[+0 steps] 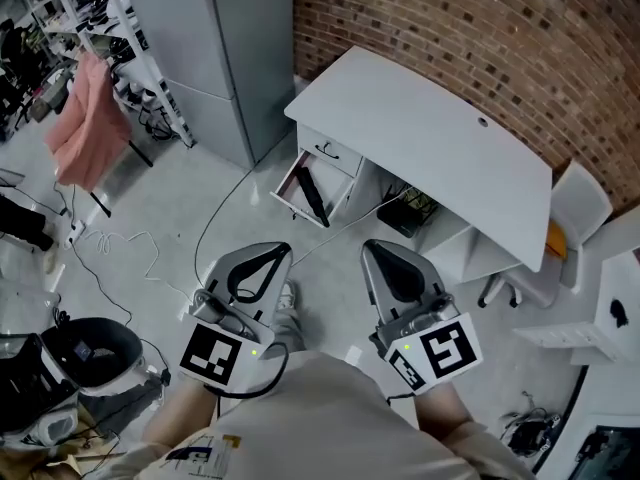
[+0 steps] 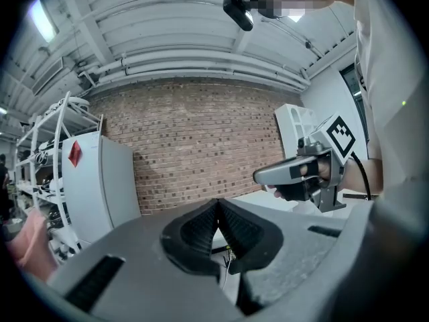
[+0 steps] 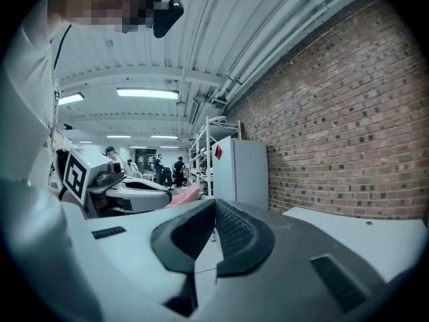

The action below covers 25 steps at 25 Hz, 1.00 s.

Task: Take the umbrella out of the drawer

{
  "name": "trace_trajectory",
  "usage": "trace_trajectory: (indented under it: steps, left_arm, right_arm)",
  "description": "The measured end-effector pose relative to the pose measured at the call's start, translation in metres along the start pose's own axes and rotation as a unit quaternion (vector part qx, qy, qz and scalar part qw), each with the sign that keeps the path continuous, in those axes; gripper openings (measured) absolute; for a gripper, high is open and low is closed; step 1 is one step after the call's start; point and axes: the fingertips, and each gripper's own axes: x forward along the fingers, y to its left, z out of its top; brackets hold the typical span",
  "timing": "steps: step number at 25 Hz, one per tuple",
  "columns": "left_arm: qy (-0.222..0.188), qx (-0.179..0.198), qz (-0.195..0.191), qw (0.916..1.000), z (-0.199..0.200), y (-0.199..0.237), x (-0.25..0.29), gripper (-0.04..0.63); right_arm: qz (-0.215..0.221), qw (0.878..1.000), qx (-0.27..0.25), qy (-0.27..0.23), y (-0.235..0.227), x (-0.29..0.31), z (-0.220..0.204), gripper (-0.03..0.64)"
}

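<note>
A black folded umbrella [image 1: 311, 194] lies in the open top drawer [image 1: 287, 190] of a white desk [image 1: 420, 128] that stands against the brick wall. Both grippers hover over the floor short of the desk, well apart from the drawer. My left gripper [image 1: 276, 252] has its jaws together with nothing between them, which the left gripper view [image 2: 216, 204] also shows. My right gripper [image 1: 373, 247] is shut and empty too, its pads meeting in the right gripper view [image 3: 215, 203]. Neither gripper view shows the drawer or the umbrella.
A grey metal cabinet [image 1: 225, 48] stands left of the desk. A pink cloth [image 1: 85, 118] hangs on a rack at far left. Cables [image 1: 120, 258] trail over the floor. A white chair [image 1: 578, 208] sits at the desk's right end, and dark gear [image 1: 95, 353] lies at lower left.
</note>
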Motion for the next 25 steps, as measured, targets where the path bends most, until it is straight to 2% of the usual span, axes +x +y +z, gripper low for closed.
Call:
trace_trajectory:
  steps: [18,25]
  left_arm:
    - [0.025,0.004,-0.036,0.999,-0.025,0.166,0.092,0.008]
    - [0.015,0.007,-0.051,0.9985,-0.029,0.22,0.121,0.008]
  right_arm:
    - [-0.028,0.999,0.015,0.033,-0.061,0.19,0.013,0.008]
    - [-0.057,0.998,0.011,0.025,-0.083,0.24,0.028,0.008]
